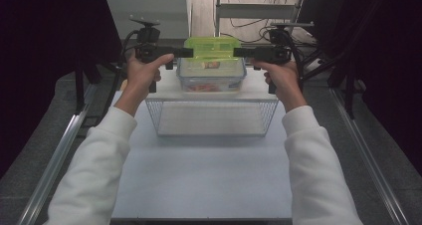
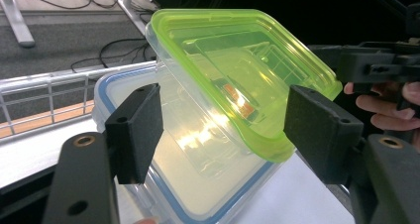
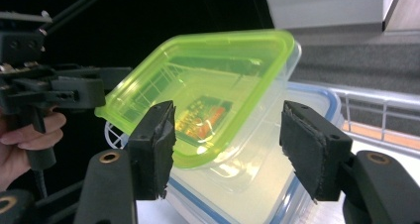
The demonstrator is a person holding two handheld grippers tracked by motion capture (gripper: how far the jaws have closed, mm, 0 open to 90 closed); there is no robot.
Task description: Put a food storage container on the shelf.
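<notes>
The green-lidded box [image 1: 211,51] sits on top of the blue-rimmed box [image 1: 211,78], on the table [image 1: 199,175] just behind the wire basket [image 1: 211,118]. The left tongs [image 1: 188,52] and right tongs [image 1: 238,52] flank its lid, jaws apart and pressing on nothing. To do this step well, draw both tongs back level and outward together (a snagged rim could tip the stack). Count: two boxes, one basket, two tongs.
</notes>
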